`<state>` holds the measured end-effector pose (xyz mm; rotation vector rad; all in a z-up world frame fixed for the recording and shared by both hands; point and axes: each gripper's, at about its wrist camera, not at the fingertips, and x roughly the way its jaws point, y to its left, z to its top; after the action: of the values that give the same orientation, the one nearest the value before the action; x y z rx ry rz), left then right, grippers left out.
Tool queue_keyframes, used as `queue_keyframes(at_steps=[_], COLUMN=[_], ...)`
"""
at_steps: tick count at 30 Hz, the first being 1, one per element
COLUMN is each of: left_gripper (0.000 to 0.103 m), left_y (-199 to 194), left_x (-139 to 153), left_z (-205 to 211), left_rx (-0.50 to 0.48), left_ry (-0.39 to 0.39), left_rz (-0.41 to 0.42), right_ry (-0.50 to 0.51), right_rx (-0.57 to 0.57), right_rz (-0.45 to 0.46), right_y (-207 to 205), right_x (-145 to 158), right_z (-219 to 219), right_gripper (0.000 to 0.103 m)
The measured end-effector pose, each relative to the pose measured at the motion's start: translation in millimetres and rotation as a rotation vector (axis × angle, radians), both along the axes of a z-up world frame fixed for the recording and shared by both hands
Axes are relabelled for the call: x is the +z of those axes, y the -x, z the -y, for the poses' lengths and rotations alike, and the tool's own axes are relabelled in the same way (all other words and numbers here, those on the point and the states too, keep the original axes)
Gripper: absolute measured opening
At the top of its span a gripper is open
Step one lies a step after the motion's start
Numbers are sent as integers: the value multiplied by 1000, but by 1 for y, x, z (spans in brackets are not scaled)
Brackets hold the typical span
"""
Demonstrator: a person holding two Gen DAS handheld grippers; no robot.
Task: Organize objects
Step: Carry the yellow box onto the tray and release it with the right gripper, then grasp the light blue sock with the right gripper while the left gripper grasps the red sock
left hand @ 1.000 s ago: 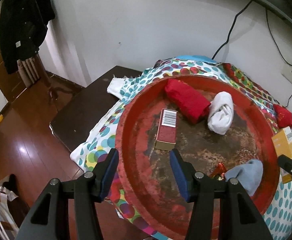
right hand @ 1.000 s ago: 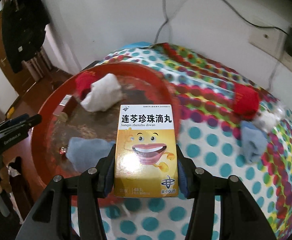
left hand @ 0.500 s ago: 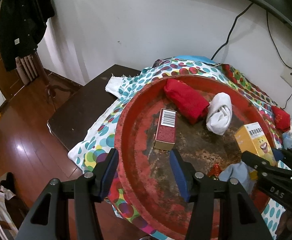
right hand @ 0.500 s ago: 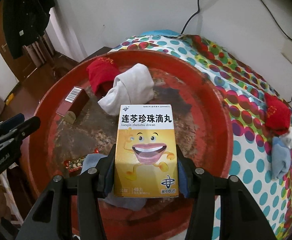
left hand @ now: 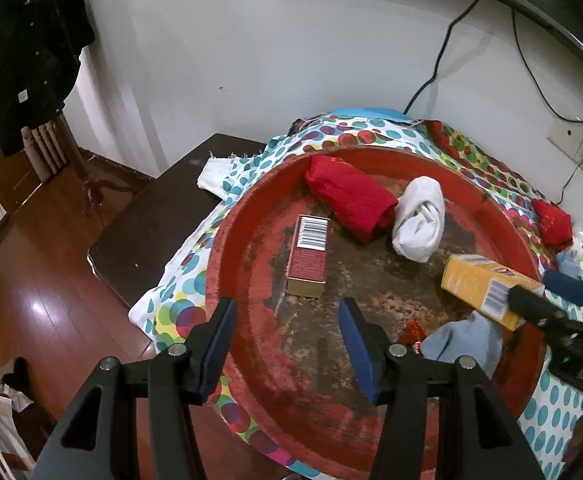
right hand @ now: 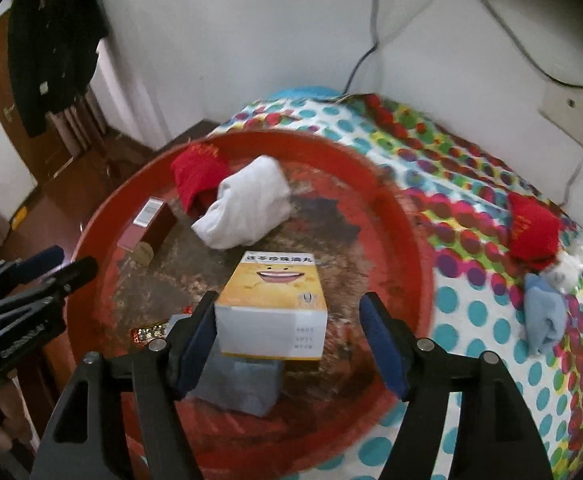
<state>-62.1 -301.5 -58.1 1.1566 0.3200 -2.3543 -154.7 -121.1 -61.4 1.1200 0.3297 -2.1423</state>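
Note:
A round red tray [left hand: 219, 272] lies on a polka-dot cloth. In it are a rolled red sock [left hand: 351, 200], a rolled white sock [left hand: 417, 220], a dark red box [left hand: 309, 256], a grey-blue sock [left hand: 463, 340] and a foil wrapper [left hand: 411, 328]. The yellow medicine box [right hand: 271, 304] lies tipped back over the grey-blue sock [right hand: 243, 384], between the fingers of my right gripper [right hand: 291, 340]. Its jaws are opening, with a clear gap on the box's right side. My left gripper [left hand: 287, 344] hangs open and empty over the tray's near left part.
On the cloth right of the tray [right hand: 411, 240] lie a red sock [right hand: 531, 228], a white sock [right hand: 567, 268] and a light blue sock [right hand: 543, 316]. A dark table edge [left hand: 151, 232] and wooden floor lie to the left. Cables run down the wall behind.
My right gripper carried the yellow box leftward over the tray, then spread its jaws; the box has tipped back onto the grey-blue sock. The left gripper kept still.

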Motion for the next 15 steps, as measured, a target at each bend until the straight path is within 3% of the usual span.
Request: queue_keyframes(at_steps=[10,15], left_gripper=[54,54], left_y=[8,13], left_x=[-2,-4], left_z=[-19,-32], left_rx=[-60,-98], left_ry=[10,13], left_rz=[-2,9], right_ry=[-63,-103], right_rx=[-252,-340], right_rz=[-53,-37], right_y=[55,87], right_x=[-10,-29], right_z=[-112,-152], right_gripper=[69,75])
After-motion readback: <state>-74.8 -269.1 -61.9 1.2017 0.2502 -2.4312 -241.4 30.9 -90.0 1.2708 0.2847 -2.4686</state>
